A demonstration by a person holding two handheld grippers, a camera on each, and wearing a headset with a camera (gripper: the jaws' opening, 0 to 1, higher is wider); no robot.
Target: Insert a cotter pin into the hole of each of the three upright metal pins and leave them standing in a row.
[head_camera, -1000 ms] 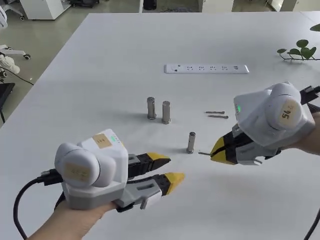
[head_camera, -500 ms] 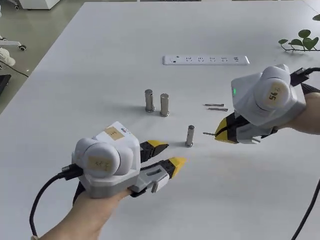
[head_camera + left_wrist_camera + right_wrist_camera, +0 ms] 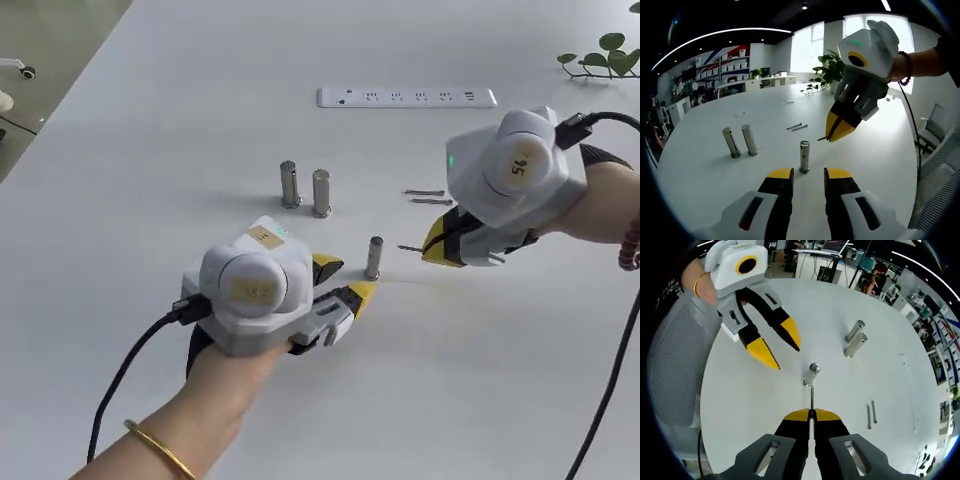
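Three upright metal pins stand on the white table: a pair at the back and a single pin in front, also seen as pin and pin. My right gripper is shut on a cotter pin whose tip points at the single pin from the right, a short gap away; the cotter pin reaches toward it. My left gripper is open, its yellow tips just left of the single pin. Two more cotter pins lie on the table.
A white power strip lies at the back of the table. A green plant sits at the far right edge. Cables trail from both grippers. A person's hands hold the grippers.
My left gripper has moved forward and right, close to the single pin. My right gripper with the cotter pin has shifted slightly toward that pin. The head camera has tilted.
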